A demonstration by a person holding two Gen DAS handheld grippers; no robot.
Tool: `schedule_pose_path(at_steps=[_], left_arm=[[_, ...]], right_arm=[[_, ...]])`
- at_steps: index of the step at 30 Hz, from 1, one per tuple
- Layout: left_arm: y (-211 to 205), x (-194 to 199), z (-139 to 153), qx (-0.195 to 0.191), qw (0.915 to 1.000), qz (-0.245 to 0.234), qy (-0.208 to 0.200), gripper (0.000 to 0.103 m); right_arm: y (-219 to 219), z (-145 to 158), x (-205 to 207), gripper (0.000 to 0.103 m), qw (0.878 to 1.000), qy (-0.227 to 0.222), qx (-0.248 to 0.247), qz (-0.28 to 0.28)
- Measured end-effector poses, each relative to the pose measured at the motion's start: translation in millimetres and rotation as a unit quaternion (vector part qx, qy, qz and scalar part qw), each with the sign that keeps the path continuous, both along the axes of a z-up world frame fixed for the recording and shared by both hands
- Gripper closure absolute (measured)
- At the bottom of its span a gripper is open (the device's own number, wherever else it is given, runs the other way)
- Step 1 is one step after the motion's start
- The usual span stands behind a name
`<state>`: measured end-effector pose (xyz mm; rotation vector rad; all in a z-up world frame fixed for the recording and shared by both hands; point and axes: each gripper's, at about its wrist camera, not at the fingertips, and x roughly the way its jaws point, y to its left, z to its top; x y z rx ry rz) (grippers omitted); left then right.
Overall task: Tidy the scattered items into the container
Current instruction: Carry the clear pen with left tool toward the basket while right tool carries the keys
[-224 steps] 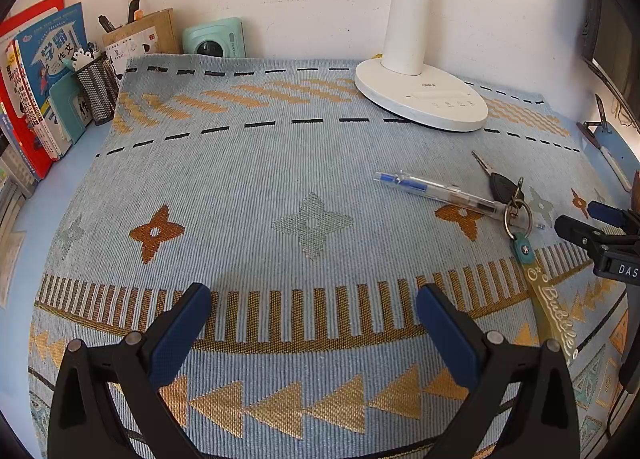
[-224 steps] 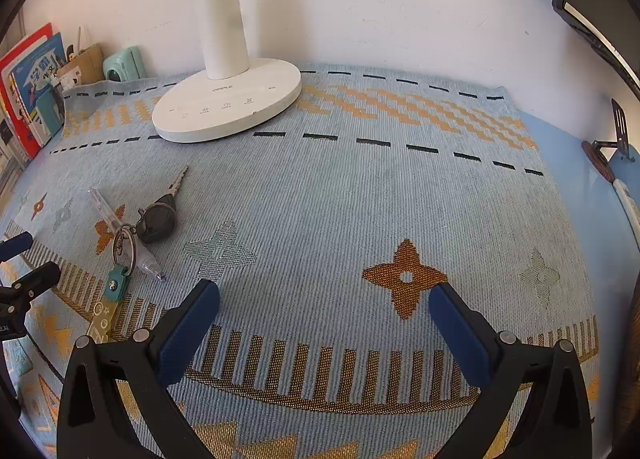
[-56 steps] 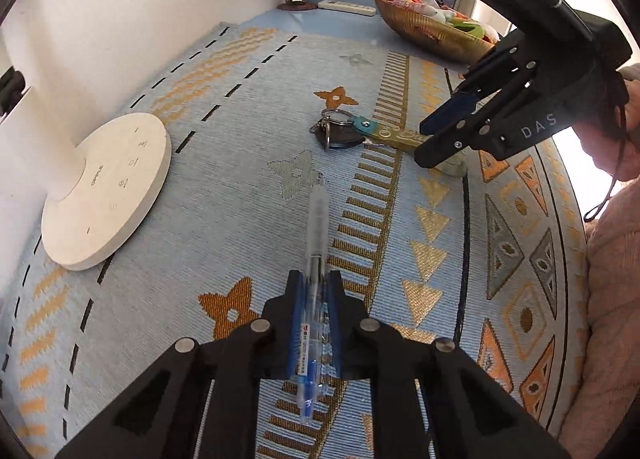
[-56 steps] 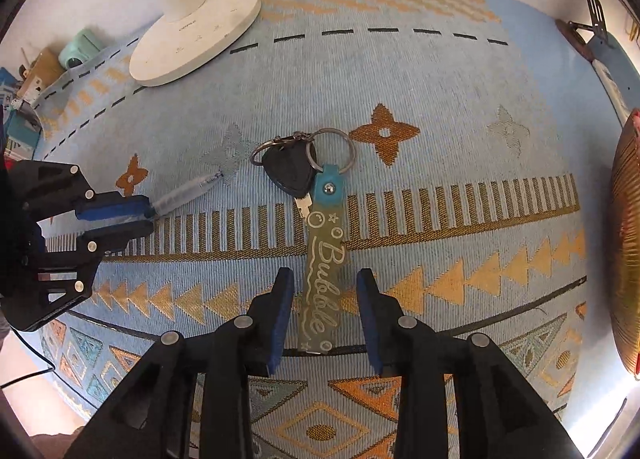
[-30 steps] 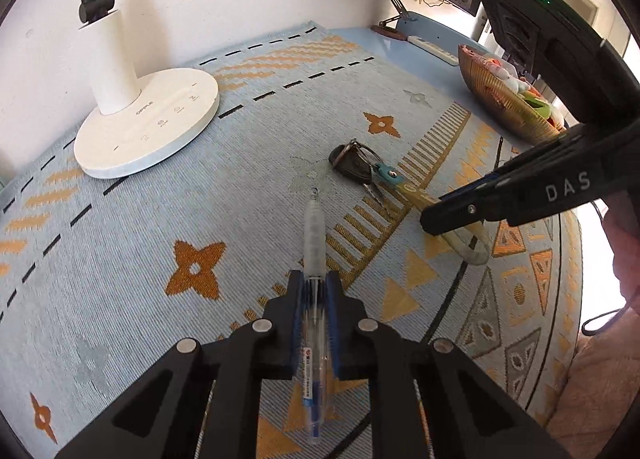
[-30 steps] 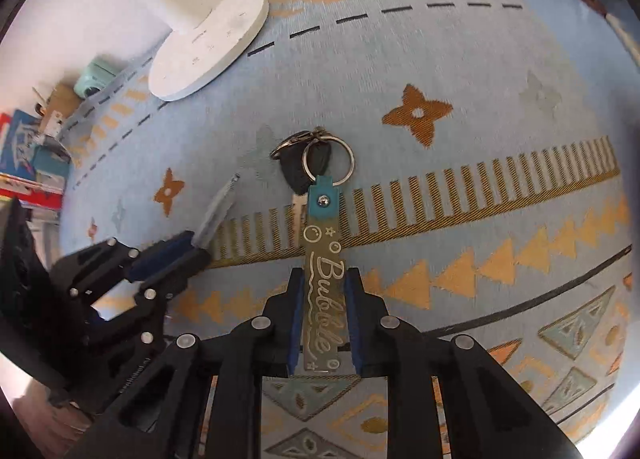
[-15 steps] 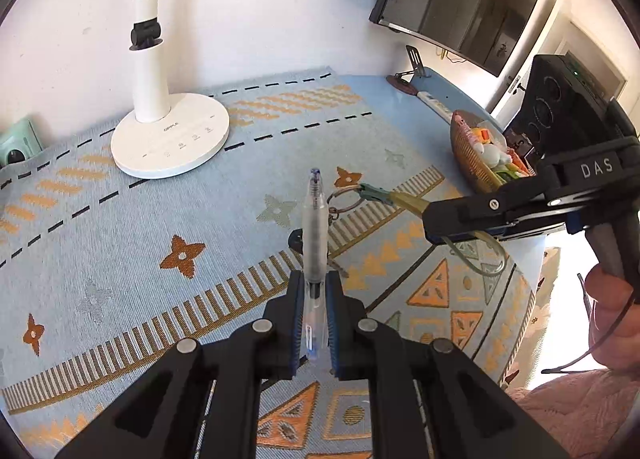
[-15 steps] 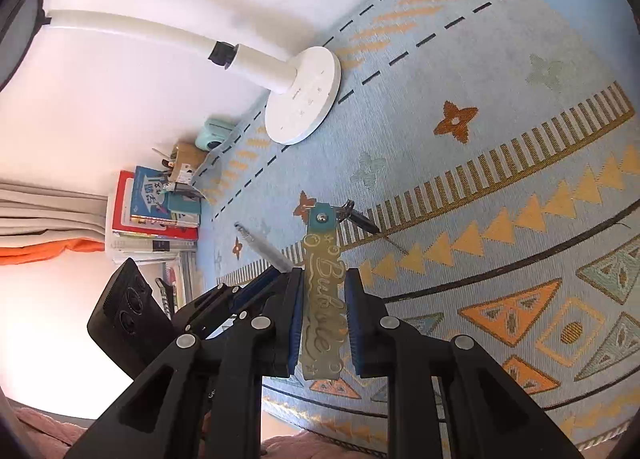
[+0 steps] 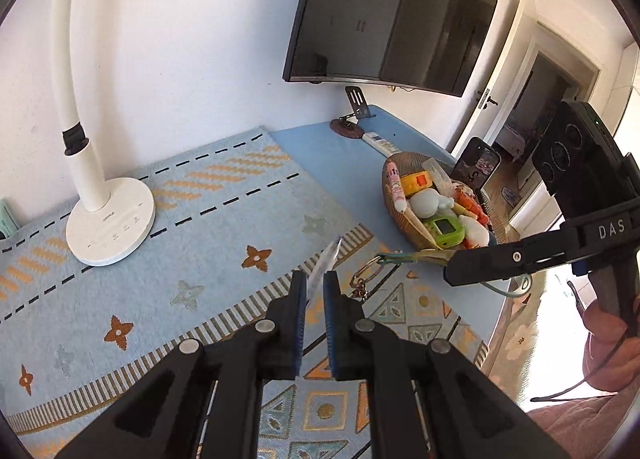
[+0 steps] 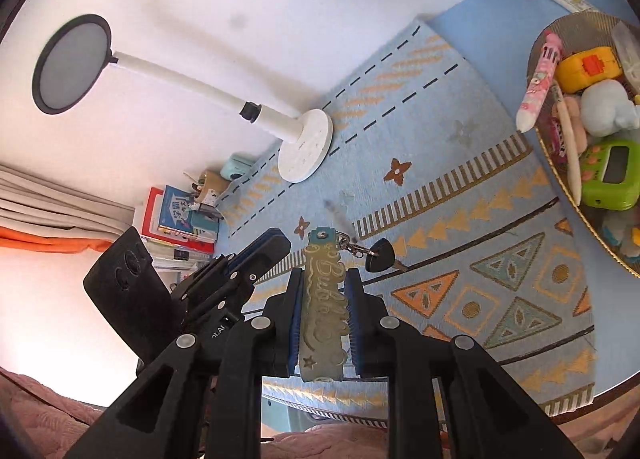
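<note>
My left gripper (image 9: pixel 315 287) is shut on a clear pen (image 9: pixel 327 259), which pokes forward, blurred, above the patterned rug (image 9: pixel 224 219). To its right, my right gripper (image 9: pixel 472 269) holds the key strap, its ring (image 9: pixel 366 274) dangling. In the right wrist view, the right gripper (image 10: pixel 322 279) is shut on the "Bubble" key strap (image 10: pixel 323 299); a black key (image 10: pixel 382 251) hangs off its end. The left gripper (image 10: pixel 276 245) with the pen (image 10: pixel 339 214) is just to the left. A woven basket (image 9: pixel 387 183), full of small toys and pens, stands at the table's right end (image 10: pixel 612 253).
A white desk lamp (image 9: pixel 110 219) stands at the back of the rug (image 10: pixel 306 151). A remote (image 9: pixel 380 141) and a phone stand (image 9: pixel 352 115) lie behind the basket, a propped phone (image 9: pixel 476 167) beside it. Books (image 10: pixel 180 219) are stacked at the far left. A TV (image 9: pixel 392 11) hangs on the wall.
Both grippers have risen higher off the rug with the pen and the key strap and swung toward the right end of the table. The basket now shows in both views.
</note>
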<state>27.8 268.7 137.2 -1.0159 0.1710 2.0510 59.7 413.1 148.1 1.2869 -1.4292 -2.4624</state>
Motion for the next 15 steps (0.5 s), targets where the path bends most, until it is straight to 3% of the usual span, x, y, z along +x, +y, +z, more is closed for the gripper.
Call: schedule_pose_path(at_steps=[3,5,7,10,15], left_arm=[[17.1,5.0,-3.7,-0.031,0.9993,-0.006,0.018,0.097],[24.6,2.9,-18.8,-0.050,0.9987,-0.006,0.009,0.094],[39.4,2.2,-36.8,-0.077,0.9966,-0.028,0.012,0.083],[69.8,-2.9,-65.1,-0.127,0.9890,-0.059,0.049,0.063],[104.6,-26.4,-108.0,-0.170,0.9806,-0.092,0.034,0.063]], right_arm=[[13.9,5.4,12.2,0.083,1.000,0.004,0.010,-0.004],[23.2,3.7,20.4,0.083,1.000,0.000,0.015,-0.010],[31.5,-1.4,26.4,0.083,1.000,-0.004,0.009,-0.012],[40.0,-9.0,32.2,0.083,1.000,-0.017,0.009,-0.011],[50.0,-17.4,39.0,0.083,1.000,-0.027,0.004,-0.005]])
